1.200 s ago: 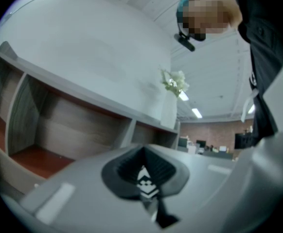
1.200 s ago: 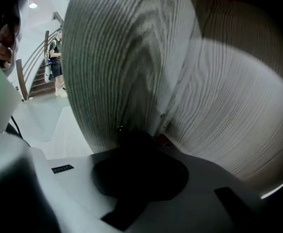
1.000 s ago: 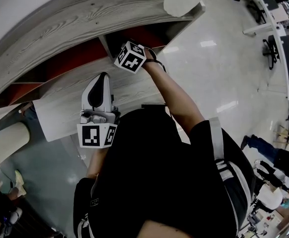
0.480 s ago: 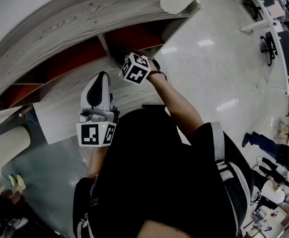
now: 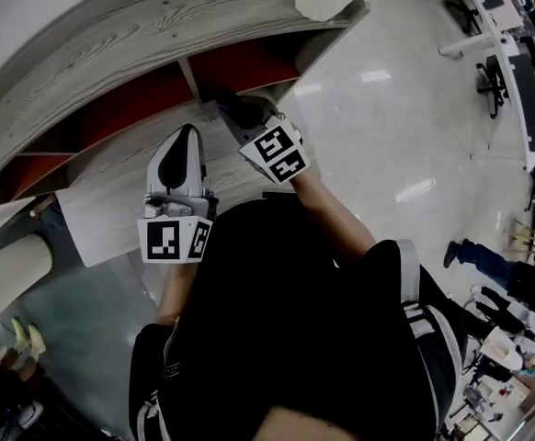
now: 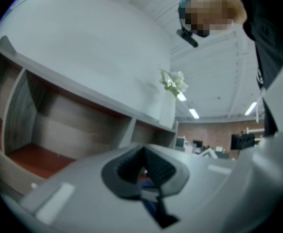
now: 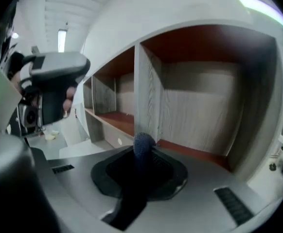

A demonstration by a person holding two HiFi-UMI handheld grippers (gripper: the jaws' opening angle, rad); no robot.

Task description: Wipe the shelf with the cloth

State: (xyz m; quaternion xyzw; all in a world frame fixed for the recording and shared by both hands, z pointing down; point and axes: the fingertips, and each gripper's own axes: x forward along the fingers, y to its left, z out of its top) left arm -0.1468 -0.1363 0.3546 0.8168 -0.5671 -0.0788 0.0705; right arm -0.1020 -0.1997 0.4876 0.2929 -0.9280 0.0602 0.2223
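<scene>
**Right gripper (image 7: 142,155) pinches the cloth (image 7: 144,141) at the shelf (image 7: 200,115); left gripper (image 6: 144,163) closed**

Head view: the left gripper (image 5: 187,138) sits centre-left and points up at the grey wood-grain shelf (image 5: 102,44), over its pale lower board. Just to its right, the right gripper (image 5: 229,108) reaches to the mouth of a red-brown compartment beside a vertical divider (image 5: 194,83). The cloth cannot be made out here.

Left gripper view: the jaws are pressed together. A bluish sliver (image 6: 150,179) shows in the seam, too small to identify. The shelf's compartments fill the left half of the frame.

Right gripper view: the jaws pinch the dark blue cloth, whose rounded nub stands up at lower centre, in front of the foot of the divider. Whether it touches the shelf cannot be told. At the upper left, a hand (image 7: 69,98) holds the left gripper.
</scene>
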